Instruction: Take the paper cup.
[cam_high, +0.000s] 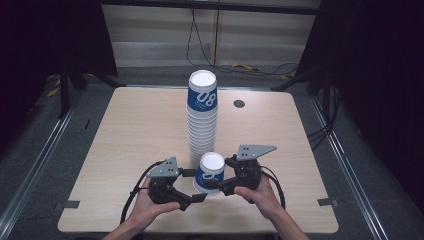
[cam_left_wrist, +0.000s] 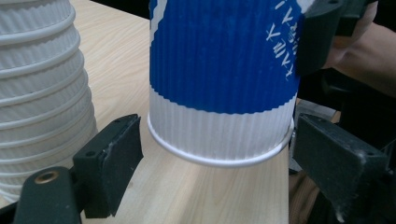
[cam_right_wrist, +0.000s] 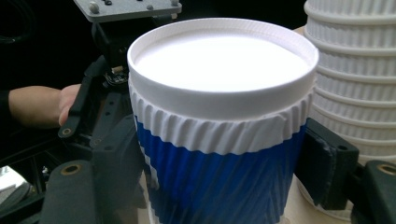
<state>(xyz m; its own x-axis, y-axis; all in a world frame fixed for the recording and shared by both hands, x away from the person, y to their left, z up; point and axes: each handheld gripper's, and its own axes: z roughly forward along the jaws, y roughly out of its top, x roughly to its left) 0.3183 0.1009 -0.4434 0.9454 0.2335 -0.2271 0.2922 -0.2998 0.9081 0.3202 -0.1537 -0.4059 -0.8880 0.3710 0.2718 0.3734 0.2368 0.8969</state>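
High view showed the right tongs (cam_high: 218, 186) clamped on a single cup (cam_high: 209, 173), held tilted just before the tall stack (cam_high: 202, 120) on the desk (cam_high: 130, 140), probably to separate it. The left tongs (cam_high: 192, 185) stood apart around its base, seemingly ready to steady it.

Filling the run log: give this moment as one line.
right claw: shut on single cup | left claw: open around cup base | cup stack: upright behind | table

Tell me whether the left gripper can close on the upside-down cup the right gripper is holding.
Probably yes. The left gripper stands open with its jaws on either side of the cup near the rim, nothing between them. The right gripper grips the blue band.
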